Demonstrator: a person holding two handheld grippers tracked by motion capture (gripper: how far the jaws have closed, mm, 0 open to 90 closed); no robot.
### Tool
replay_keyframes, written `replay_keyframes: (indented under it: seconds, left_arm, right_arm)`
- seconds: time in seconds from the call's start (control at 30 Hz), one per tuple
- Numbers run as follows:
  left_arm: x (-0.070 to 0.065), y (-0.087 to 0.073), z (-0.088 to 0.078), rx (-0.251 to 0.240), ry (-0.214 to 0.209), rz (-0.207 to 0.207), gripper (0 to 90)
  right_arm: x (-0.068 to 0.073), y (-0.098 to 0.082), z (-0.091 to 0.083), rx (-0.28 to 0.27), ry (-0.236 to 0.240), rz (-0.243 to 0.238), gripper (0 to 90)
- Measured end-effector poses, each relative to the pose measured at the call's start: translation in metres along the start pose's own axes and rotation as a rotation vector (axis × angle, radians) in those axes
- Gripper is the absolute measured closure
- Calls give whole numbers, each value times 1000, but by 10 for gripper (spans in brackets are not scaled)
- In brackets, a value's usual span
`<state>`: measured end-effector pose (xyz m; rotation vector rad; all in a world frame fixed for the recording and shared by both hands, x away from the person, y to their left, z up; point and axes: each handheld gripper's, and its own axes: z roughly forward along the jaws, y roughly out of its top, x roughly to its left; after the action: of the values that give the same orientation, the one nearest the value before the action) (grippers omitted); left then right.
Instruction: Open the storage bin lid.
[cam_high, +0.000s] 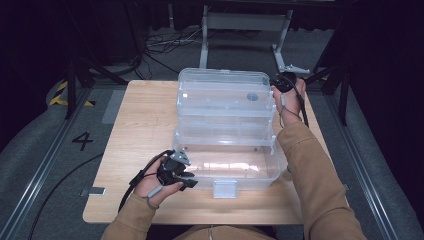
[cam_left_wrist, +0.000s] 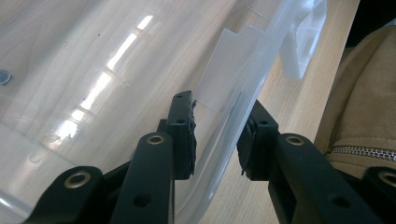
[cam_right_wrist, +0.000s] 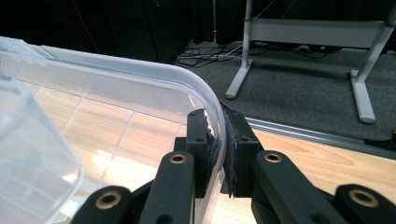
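Dark room, wooden surface (cam_high: 145, 125). Clear box (cam_high: 225, 160) sat mid-surface, lid (cam_high: 222, 92) raised at far side. Left tongs (cam_left_wrist: 217, 140) straddled near box rim, pads apparently off it. Right tongs (cam_right_wrist: 219, 149) clamped on lid corner. Risk: thin slick plastic could slip out, dropping lid.

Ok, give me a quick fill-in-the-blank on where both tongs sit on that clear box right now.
1. The right tongs are shut on the ____ of the clear plastic lid at the table's far side.
2. The left tongs straddle the near wall of the clear ____.
3. Both stand on a ____ table.
4. The white latch sits on the box's ____ side.

Missing: rim; box; wooden; near
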<state>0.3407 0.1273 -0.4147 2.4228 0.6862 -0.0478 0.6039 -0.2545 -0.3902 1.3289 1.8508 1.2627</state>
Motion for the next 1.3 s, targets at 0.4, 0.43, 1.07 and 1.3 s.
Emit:
replay_keyframes:
  seconds: [0.4,0.43,1.07,1.3]
  left_arm:
    - [0,0,0,-1,1,1,697]
    - [0,0,0,0,1,0,697]
    - [0,0,0,-2,3,1,696]
    - [0,0,0,-4,4,1,696]
  right_arm:
    - [-2,-4,5,21,7,9,824]
    - [-2,-4,6,24,9,11,824]
    - [-5,-10,13,51,15,34,823]
    - [-6,-13,17,68,19,50,822]
